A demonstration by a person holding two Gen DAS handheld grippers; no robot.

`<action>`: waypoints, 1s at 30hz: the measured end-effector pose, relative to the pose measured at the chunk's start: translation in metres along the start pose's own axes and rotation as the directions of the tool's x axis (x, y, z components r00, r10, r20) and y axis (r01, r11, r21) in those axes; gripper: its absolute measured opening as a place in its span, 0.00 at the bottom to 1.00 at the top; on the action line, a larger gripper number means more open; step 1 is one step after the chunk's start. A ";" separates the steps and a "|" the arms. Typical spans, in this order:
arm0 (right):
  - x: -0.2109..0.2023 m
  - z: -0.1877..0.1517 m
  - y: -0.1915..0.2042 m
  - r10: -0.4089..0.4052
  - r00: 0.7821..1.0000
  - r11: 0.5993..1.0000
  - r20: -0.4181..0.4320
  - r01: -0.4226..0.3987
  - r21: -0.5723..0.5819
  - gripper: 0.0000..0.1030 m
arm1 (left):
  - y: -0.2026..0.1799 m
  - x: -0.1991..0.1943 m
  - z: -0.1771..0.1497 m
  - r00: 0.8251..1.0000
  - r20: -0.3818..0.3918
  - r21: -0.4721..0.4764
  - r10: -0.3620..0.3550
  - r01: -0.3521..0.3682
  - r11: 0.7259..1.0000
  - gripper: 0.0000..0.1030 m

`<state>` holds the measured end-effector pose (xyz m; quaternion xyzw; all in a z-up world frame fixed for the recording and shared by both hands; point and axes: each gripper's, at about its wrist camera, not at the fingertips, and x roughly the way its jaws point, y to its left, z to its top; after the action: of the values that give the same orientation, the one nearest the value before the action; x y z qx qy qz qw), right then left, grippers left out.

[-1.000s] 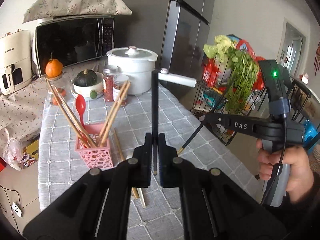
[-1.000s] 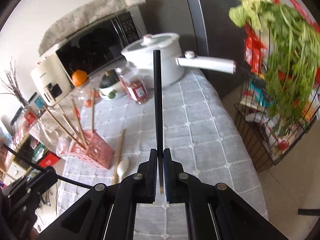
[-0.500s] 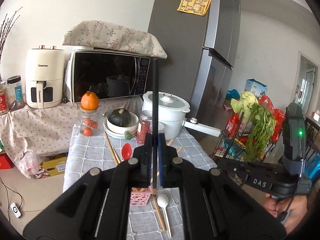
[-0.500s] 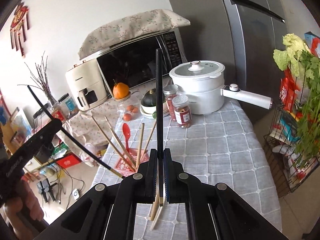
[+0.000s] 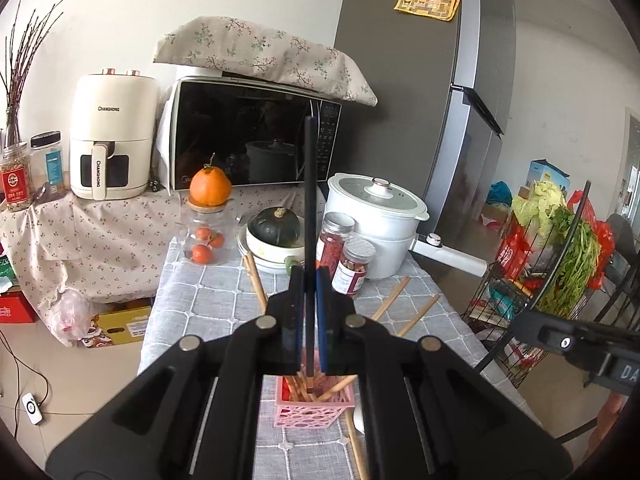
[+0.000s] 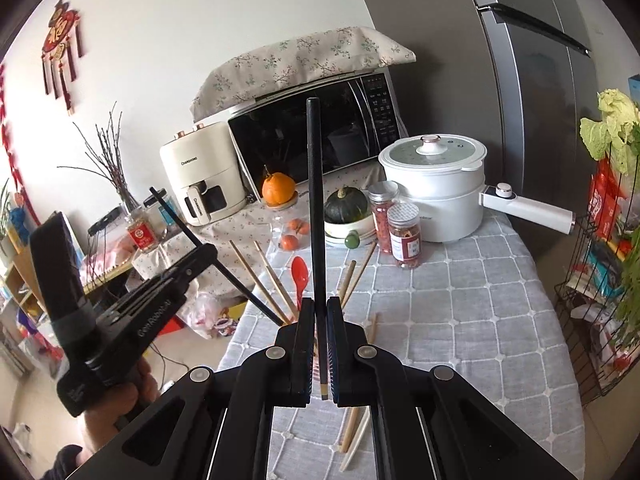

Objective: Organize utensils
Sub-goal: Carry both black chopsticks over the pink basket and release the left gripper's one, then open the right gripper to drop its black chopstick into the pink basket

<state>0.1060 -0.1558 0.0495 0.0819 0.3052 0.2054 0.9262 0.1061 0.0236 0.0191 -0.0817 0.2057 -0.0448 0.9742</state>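
The left tongs (image 5: 309, 300) are clamped on a black chopstick (image 5: 309, 216), and the right tongs (image 6: 320, 332) are clamped on a second black chopstick (image 6: 314, 208). Each stick stands up and forward from between the jaws, with a short tail below the pads.

Just under the left tongs is the pink holder (image 5: 314, 404), which already has wooden chopsticks (image 5: 298, 386) inside; the tail of the left stick seems to hang over its mouth. In the right view the holder is mostly hidden behind the right tongs, and the left stick slants down toward it.

I judge the step to be dropping both black sticks into the holder. To do it well, bring each tail over a free gap between the wooden sticks, tilt the stick steeper, lower it until the tip is inside, then let go. One stick at a time is safer, so they do not cross.

Beyond the tongs, loose wooden sticks (image 6: 374, 328) and a white spoon (image 6: 356, 444) lie on the worktop (image 6: 460, 320), and they remain to collect. Farther away stand jars and a white pot.
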 end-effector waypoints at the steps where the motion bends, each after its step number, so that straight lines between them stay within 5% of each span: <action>1: 0.000 0.001 0.003 0.003 1.000 1.000 0.009 -0.003 -0.004 0.06 | 0.001 0.004 -0.001 1.000 -0.010 0.001 0.005 -0.005 1.000 0.06; 8: 0.004 0.014 0.025 0.017 0.996 1.000 0.086 -0.014 -0.027 0.06 | 0.023 0.034 -0.021 0.987 -0.158 -0.096 -0.010 -0.005 0.995 0.10; 13: 0.018 0.024 0.037 -0.009 0.990 0.999 0.144 0.013 -0.030 0.06 | 0.022 0.021 -0.021 0.985 -0.169 -0.115 -0.043 0.023 0.993 0.46; 15: 0.029 0.027 0.041 -0.023 0.987 0.999 0.161 0.028 -0.030 0.06 | 0.021 0.010 -0.018 0.985 -0.165 -0.102 -0.049 0.033 0.994 0.52; 21: 0.072 0.028 0.040 -0.110 0.983 0.993 0.145 0.116 -0.036 0.06 | 0.037 -0.006 -0.018 0.978 -0.195 -0.147 -0.069 0.041 0.988 0.55; 30: 0.120 0.020 0.022 -0.102 0.992 0.993 0.080 0.097 0.073 0.06 | 0.050 0.000 -0.027 0.966 -0.252 -0.145 -0.055 0.019 0.989 0.55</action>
<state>0.1986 -0.0851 0.0080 0.1071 0.2767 0.1447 0.9440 0.0981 0.0691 -0.0140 -0.1477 0.3305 -0.0586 0.9303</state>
